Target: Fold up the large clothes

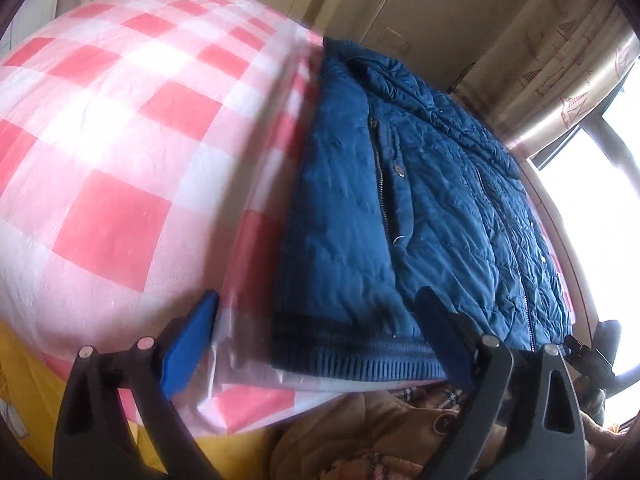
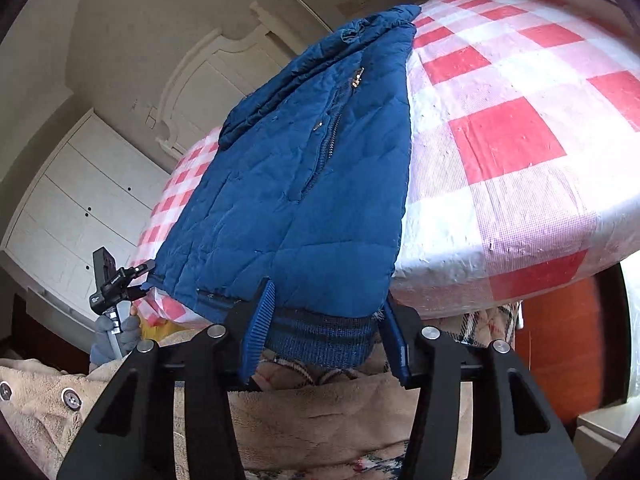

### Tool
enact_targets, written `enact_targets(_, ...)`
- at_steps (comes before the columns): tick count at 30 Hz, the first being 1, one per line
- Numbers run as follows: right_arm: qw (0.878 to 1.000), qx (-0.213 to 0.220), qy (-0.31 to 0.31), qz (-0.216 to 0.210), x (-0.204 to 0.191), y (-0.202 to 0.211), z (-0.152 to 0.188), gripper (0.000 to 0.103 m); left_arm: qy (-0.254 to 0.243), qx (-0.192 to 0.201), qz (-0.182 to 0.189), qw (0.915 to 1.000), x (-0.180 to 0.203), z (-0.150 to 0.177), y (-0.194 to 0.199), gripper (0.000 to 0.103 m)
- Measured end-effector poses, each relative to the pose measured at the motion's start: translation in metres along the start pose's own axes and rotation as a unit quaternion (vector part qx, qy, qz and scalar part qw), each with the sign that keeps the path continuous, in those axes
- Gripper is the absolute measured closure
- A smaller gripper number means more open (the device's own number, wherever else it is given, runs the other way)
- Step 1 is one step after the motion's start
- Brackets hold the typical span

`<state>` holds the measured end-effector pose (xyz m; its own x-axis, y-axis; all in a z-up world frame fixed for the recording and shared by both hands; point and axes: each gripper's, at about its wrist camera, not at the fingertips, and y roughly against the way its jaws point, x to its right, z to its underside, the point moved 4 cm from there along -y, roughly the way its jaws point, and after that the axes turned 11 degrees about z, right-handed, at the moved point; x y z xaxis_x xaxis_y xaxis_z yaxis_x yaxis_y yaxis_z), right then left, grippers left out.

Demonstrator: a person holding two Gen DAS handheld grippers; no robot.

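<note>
1 blue quilted jacket (image 1: pixel 420 216) lying flat on the checked cloth (image 1: pixel 120 120) of the table, knit hem (image 2: pixel 320 336) hanging just over the near edge.

Prob. light but bulky, puffy, soft, shell fabric likely slippery; would slump, not hold a crease, so needs pressing down after each fold. Best grip judged to be the ribbed hem: thicker, less slick than the quilted panel. Zip and snaps down the front, stiff line to fold along.

Left gripper (image 1: pixel 320 332) spread wide at the hem's left corner, touching nothing. Right gripper (image 2: pixel 324 336) also spread, jaws either side of the hem, not yet pinched.

Count: 1 jacket, 2 grippers, 1 table.
</note>
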<state>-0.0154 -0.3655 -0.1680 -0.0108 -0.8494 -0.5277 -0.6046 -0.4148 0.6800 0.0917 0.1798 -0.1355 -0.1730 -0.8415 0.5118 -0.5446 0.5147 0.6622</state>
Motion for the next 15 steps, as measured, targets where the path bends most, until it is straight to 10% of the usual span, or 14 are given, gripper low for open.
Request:
enact_targets(5, 1.000, 0.016, 0.015, -0.008, -0.011, 0.006, -0.002, 0.056, 0.004, 0.014, -0.021, 0.9997, -0.003, -0.002, 0.017, 0.041)
enact_targets(15, 1.000, 0.016, 0.022, 0.000, -0.012, 0.003, -0.001, 0.056, -0.052, -0.005, -0.017, 0.9985, 0.021, -0.008, -0.009, 0.038)
